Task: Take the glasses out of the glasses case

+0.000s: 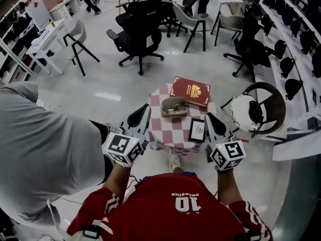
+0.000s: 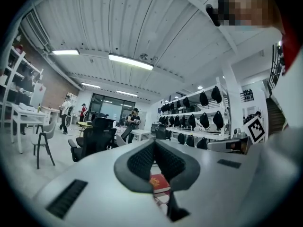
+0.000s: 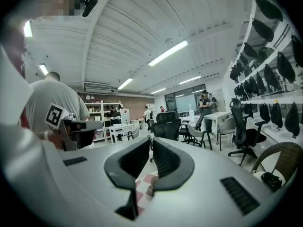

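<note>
In the head view a small table [image 1: 173, 134] with a checked cloth stands just ahead of the person. The case [image 1: 174, 107] lies open at its middle, lid back, with the glasses [image 1: 176, 110] still resting inside, so nothing has been lifted yet. A red book [image 1: 190, 91] lies just beyond it and a framed card [image 1: 197, 130] at the near right. The left gripper [image 1: 144, 112] hangs at the table's near left edge and the right gripper [image 1: 210, 119] over the near right edge beside the card. Both are tilted up and apart from the case, one either side, likely poised so that one can steady the case while the other picks.

In the left gripper view the left gripper [image 2: 154, 144] points out across the room. Its pads are clenched tip to tip with nothing between them, and only the book [image 2: 159, 182] and a scrap of cloth show below.

In the right gripper view the right gripper [image 3: 151, 146] has its pads drawn all but together on nothing. Checked cloth [image 3: 141, 183] shows under them, and the case is out of sight. Both need to tip down and part before a grasp.
</note>
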Motion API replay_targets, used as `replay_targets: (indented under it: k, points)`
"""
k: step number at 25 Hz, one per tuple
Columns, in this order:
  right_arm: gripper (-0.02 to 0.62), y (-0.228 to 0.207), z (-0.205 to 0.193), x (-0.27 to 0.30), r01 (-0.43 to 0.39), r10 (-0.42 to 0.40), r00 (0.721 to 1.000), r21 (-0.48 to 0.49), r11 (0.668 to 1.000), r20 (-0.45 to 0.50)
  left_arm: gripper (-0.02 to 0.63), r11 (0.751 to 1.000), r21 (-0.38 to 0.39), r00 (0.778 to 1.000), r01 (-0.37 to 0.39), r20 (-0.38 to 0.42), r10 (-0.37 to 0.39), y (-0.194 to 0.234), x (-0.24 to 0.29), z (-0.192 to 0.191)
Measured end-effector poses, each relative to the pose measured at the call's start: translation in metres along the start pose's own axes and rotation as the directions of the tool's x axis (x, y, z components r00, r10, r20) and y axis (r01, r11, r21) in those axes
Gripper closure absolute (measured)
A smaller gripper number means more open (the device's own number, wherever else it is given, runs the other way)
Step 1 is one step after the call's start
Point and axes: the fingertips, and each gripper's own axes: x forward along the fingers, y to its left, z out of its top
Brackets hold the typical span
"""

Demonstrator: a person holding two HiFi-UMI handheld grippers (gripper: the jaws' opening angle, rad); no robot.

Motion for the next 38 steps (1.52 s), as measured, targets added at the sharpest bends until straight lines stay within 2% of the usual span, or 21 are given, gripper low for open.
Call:
replay_targets:
  k: [3,6,12,18,23,28,38]
  points:
    - [0.578,-0.002,-0.007,0.011,-0.031,0.031,0.999,-0.012,0.999,-0.019,0.598,1.0,-0.001,1.0,0.007,-0.013,-0.007,0.001,0.008,-0.008]
    - [0.511,-0.003,-0.013,0.02,-0.064,0.063,0.997,-0.023,0.998,-0.051,0.598,1.0,-0.01,1.0,0.005,-0.02,-0.006,0.004,0.012,-0.011]
    - [0.508,-0.014,-0.03,0.05,-0.086,0.079,0.991,-0.07,0.994,-0.105,0.598,1.0,-0.016,0.999,-0.017,-0.04,0.016,0.015,0.019,-0.016]
    - [0.508,-0.023,-0.074,0.091,-0.136,0.104,0.971,-0.139,0.981,-0.216,0.598,1.0,-0.001,0.997,-0.031,-0.071,0.031,0.028,0.031,-0.031]
    - [0.508,-0.028,-0.119,0.122,-0.203,0.13,0.933,-0.191,0.96,-0.337,0.598,0.999,-0.016,0.994,-0.05,-0.094,0.048,0.042,0.045,-0.041]
    - [0.508,-0.036,-0.161,0.154,-0.241,0.135,0.899,-0.213,0.947,-0.417,0.6,0.997,-0.03,0.99,-0.071,-0.122,0.066,0.056,0.057,-0.056]
    - [0.508,-0.06,-0.268,0.218,-0.35,0.138,0.786,-0.25,0.903,-0.603,0.598,0.995,-0.032,0.98,-0.099,-0.175,0.092,0.084,0.096,-0.085]
